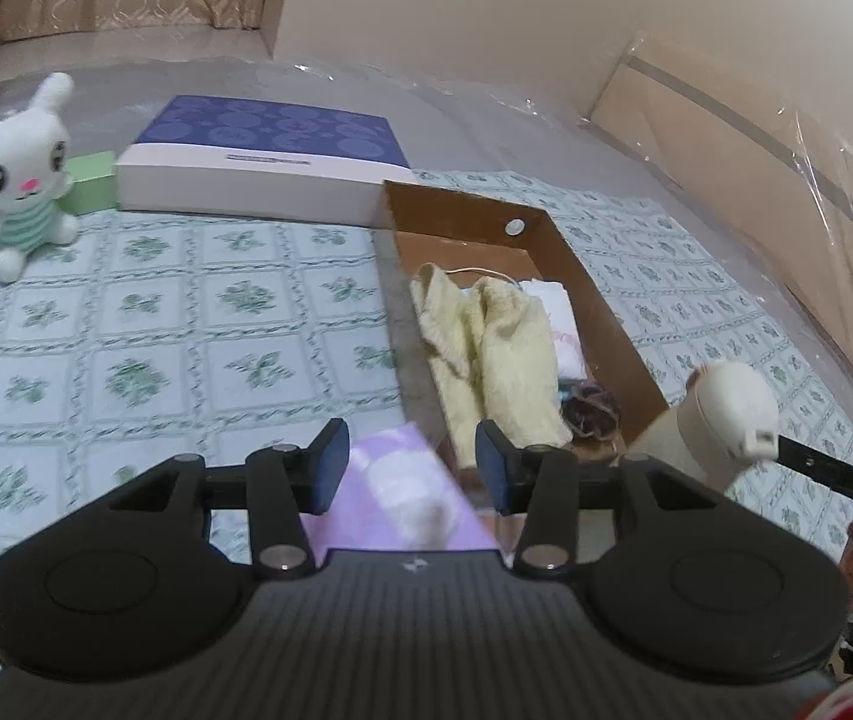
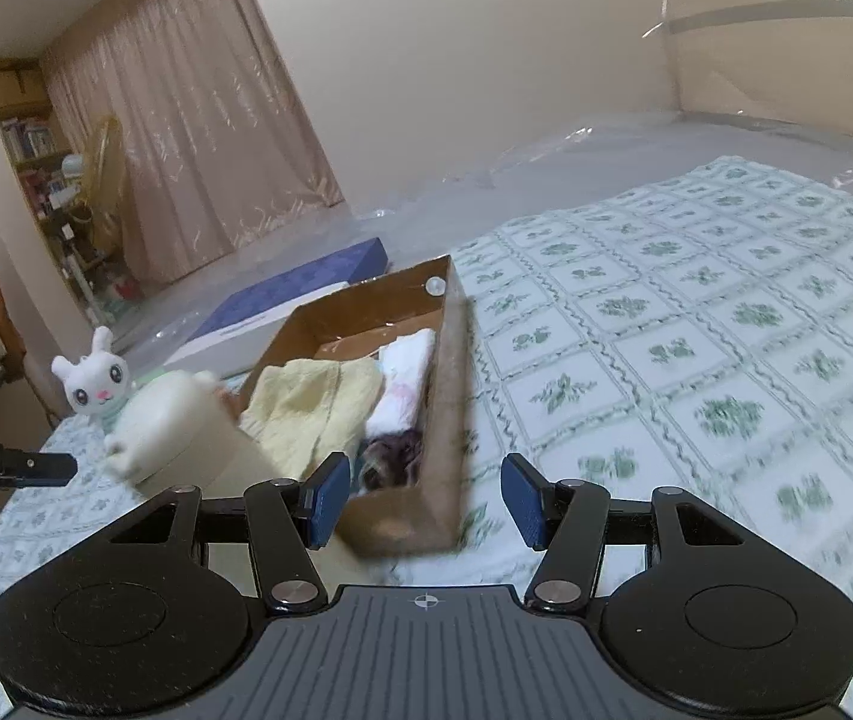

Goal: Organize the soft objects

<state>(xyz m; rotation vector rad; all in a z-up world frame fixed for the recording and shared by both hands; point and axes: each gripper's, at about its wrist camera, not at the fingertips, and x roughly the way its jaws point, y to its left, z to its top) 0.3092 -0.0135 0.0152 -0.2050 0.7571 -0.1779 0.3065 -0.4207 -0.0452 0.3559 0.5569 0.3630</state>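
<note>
- While both of my tools hang over the bed (image 2: 696, 312), the left hand-held gripper (image 1: 411, 471) has its jaws spread with nothing between the pads, and below it lies a lilac cloth (image 1: 402, 504) with a white patch, blurred, just beside the near end of the cardboard box (image 1: 594, 300).
- My right hand-held gripper (image 2: 420, 501) is spread wide too and carries nothing; it hovers right at the near corner of the cardboard box, whose near wall shows between its pads.
- Inside the box I see pale yellow towels (image 1: 486, 354) heaped toward the left wall, a folded white cloth (image 1: 558, 312) along the right wall, and a dark purplish bundle (image 1: 591, 411) at the near end; what that bundle is I cannot tell.
- A white plush rabbit (image 1: 12, 180) in a green striped top sits upright on the bedspread, well apart from the box, next to a pale green block (image 1: 90, 180) and a flat blue-topped box (image 1: 270, 156).
- I judge the sorting to be partly done: several soft pieces are in the box, while the lilac cloth and the rabbit are out.
- Next, I reckon, the left tool should drop onto the lilac cloth, pinch a fold, and lift it over the low wall into the free space at the far end.
</note>
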